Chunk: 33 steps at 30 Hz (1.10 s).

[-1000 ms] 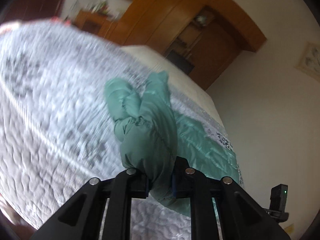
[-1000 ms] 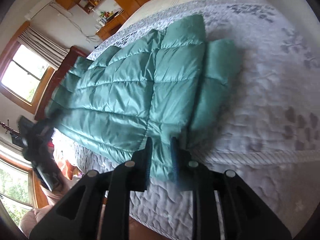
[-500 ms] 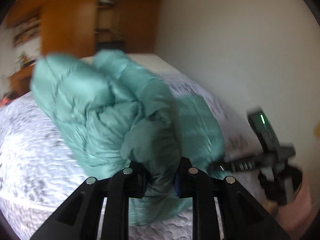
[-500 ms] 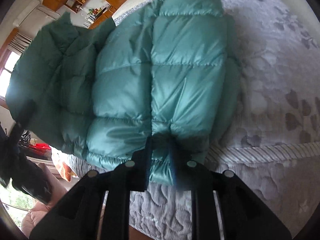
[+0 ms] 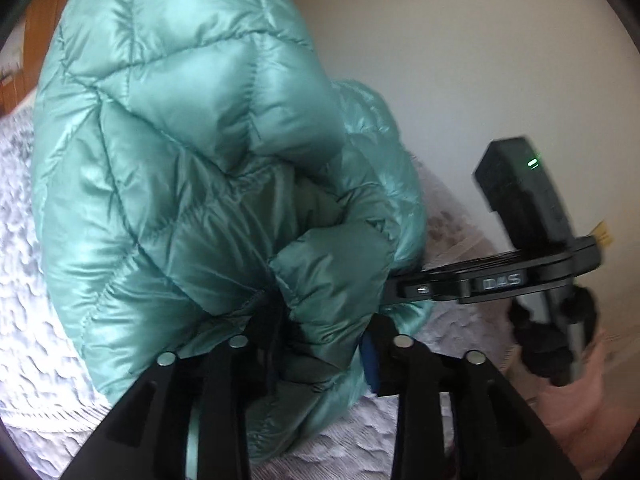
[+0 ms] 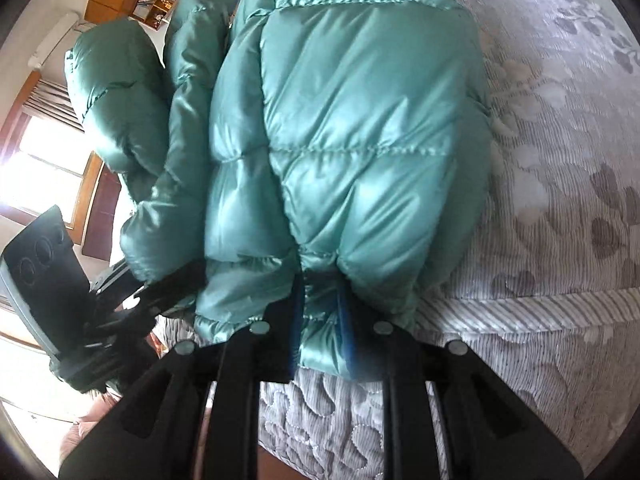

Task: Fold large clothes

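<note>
1. Since 1 s ago the teal down jacket (image 6: 344, 128) has gone from lying stretched out along the bed (image 6: 560, 208) to being doubled over: the left gripper (image 5: 320, 344) has carried its end across toward the right gripper (image 6: 320, 332), and the 2 tools now sit close together, each visible in the other's view.
2. The left gripper's fingers (image 5: 370, 356) are clamped on a thick bunch of the jacket's quilted fabric, which billows up in front of the lens and hides most of the bed there.
3. The right gripper's fingers (image 6: 347, 344) are pressed together on the jacket's edge near the side of the bed; its blue pads squeeze a thin fold of shiny cloth.
4. The jacket rests partly on the grey floral bedspread (image 6: 540, 320), with its far half raised and folded back over the near half; a sleeve-like roll bulges on the left in the right wrist view.
5. The step in hand looks like a half-fold, end to end. To do it well, I would line the carried edge up with the held edge, keep both grips firm so the slippery shell does not slide, lower the top layer flat, and press the trapped air out before letting go.
</note>
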Motion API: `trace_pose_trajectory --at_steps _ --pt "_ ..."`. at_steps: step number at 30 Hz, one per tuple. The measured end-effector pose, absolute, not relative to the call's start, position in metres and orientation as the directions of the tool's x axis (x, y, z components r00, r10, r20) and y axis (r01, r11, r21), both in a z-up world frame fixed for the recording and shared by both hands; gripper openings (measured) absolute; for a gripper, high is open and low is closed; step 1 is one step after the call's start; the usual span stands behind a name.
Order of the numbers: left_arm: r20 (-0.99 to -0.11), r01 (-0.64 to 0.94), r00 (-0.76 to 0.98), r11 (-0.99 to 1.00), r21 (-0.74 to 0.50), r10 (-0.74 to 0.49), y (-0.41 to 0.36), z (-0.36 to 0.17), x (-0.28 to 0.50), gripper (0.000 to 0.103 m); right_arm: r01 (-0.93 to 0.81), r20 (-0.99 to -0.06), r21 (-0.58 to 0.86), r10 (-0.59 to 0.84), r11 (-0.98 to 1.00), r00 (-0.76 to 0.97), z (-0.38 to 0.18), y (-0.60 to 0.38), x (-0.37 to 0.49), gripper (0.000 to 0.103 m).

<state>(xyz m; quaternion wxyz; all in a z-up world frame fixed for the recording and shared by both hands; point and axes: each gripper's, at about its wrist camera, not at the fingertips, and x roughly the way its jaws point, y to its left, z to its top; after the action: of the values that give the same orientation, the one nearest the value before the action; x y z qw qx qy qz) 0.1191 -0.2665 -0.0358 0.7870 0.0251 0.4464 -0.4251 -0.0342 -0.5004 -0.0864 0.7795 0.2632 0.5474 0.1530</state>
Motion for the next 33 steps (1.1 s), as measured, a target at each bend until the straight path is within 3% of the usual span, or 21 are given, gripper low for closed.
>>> trace_pose_trajectory --at_steps 5,8,11,14,17,19,21,24,29,33 --pt "-0.667 0.636 0.167 0.596 -0.490 -0.726 -0.236 -0.021 0.126 0.052 0.046 -0.790 0.553 0.506 0.832 0.345 -0.084 -0.498 -0.031 0.016" --pt "-0.576 0.595 0.129 0.528 -0.606 -0.807 -0.203 -0.003 0.138 0.057 0.047 -0.796 0.545 0.500 0.837 0.342 -0.085 -0.494 -0.030 0.016" --pt "-0.496 0.531 0.216 0.527 -0.663 -0.841 -0.168 0.024 0.136 0.064 0.046 -0.805 0.532 0.487 0.846 0.339 -0.081 -0.491 -0.030 0.016" --pt "-0.483 0.445 0.304 0.571 -0.690 -0.821 -0.138 0.022 0.156 0.063 0.047 -0.818 0.506 0.461 0.861 0.344 -0.071 -0.489 -0.030 0.017" --pt "-0.461 0.322 0.377 0.580 -0.749 -0.804 -0.099 0.003 0.180 0.063 0.027 -0.807 0.484 0.435 0.874 0.399 -0.041 -0.482 -0.034 0.034" --pt "-0.421 0.286 0.419 0.557 -0.780 -0.805 -0.074 -0.001 0.189 0.063 0.009 -0.791 0.467 0.413 0.884 0.451 -0.017 -0.477 -0.036 0.053" --pt "-0.403 0.259 0.452 0.549 -0.795 -0.796 -0.051 -0.003 0.199 0.063 -0.026 -0.749 0.510 0.458 0.860 0.479 0.004 -0.475 -0.031 0.061" --pt "-0.379 0.272 0.409 0.507 -0.818 -0.830 -0.056 -0.010 0.217 0.063 -0.089 -0.657 0.619 0.576 0.781 0.487 0.030 -0.467 -0.013 0.087" --pt "-0.351 0.369 0.294 0.444 -0.817 -0.889 -0.105 -0.014 0.219 0.062 -0.096 -0.625 0.677 0.638 0.730 0.450 0.040 -0.465 0.026 0.090" --pt "-0.414 0.440 0.233 0.475 -0.763 -0.880 -0.138 -0.012 0.214 0.062 -0.068 -0.657 0.671 0.635 0.738 0.406 0.025 -0.461 0.034 0.090"
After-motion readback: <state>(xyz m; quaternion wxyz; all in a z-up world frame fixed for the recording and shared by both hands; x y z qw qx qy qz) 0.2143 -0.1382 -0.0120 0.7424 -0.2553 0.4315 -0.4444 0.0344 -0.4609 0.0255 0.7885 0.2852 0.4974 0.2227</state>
